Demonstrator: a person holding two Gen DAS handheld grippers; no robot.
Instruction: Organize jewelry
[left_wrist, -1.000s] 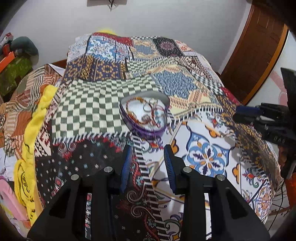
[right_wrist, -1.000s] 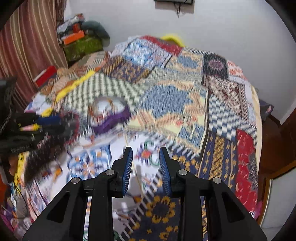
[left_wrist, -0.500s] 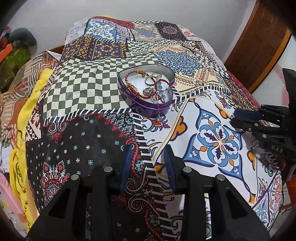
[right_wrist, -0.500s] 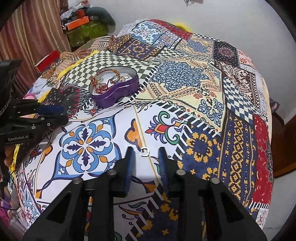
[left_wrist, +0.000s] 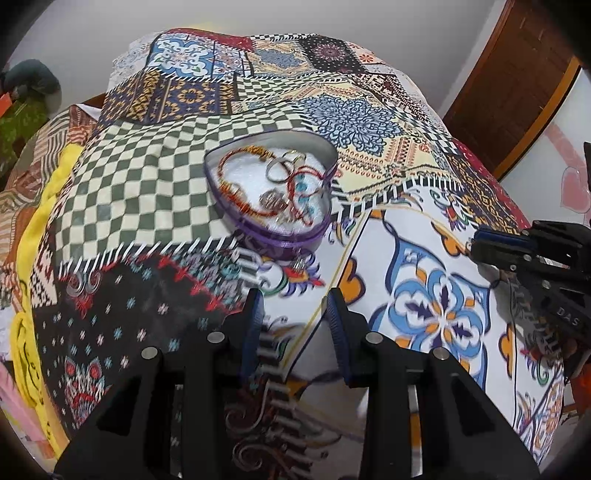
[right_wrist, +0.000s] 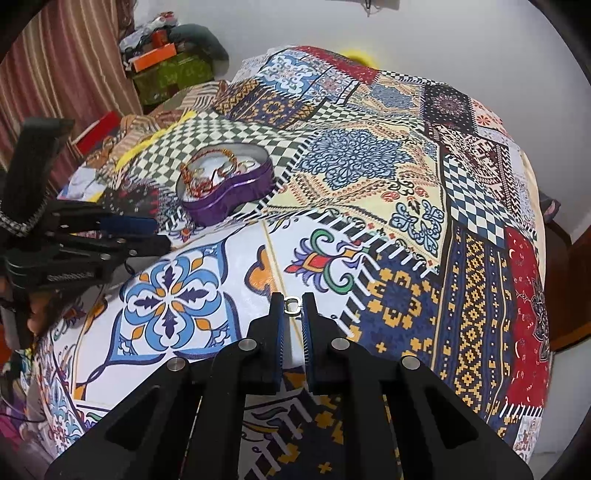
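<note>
A purple heart-shaped tin (left_wrist: 280, 242) (right_wrist: 229, 201) sits on the patchwork bedspread with red-and-gold bracelets (left_wrist: 240, 188) and silver rings inside. A small silver piece (left_wrist: 300, 263) lies blurred on the cloth just in front of the tin. My right gripper (right_wrist: 292, 300) is shut on a small silver ring (right_wrist: 292, 307), pinched between its tips just over the white patch. My left gripper (left_wrist: 293, 301) stands open with nothing between its fingers, a short way in front of the tin. Each gripper shows in the other's view: the right gripper (left_wrist: 491, 243) and the left gripper (right_wrist: 147, 236).
The patchwork bedspread (right_wrist: 369, 155) covers the whole bed and falls away at the sides. A yellow cloth (left_wrist: 40, 221) lies along the left edge. Boxes and bags (right_wrist: 166, 70) are piled by the striped curtain at the back left. A wooden door (left_wrist: 517, 88) stands at the right.
The right gripper's jaws have closed onto the small ring on the white patch. The left gripper has sunk closer to the bed and the tin.
</note>
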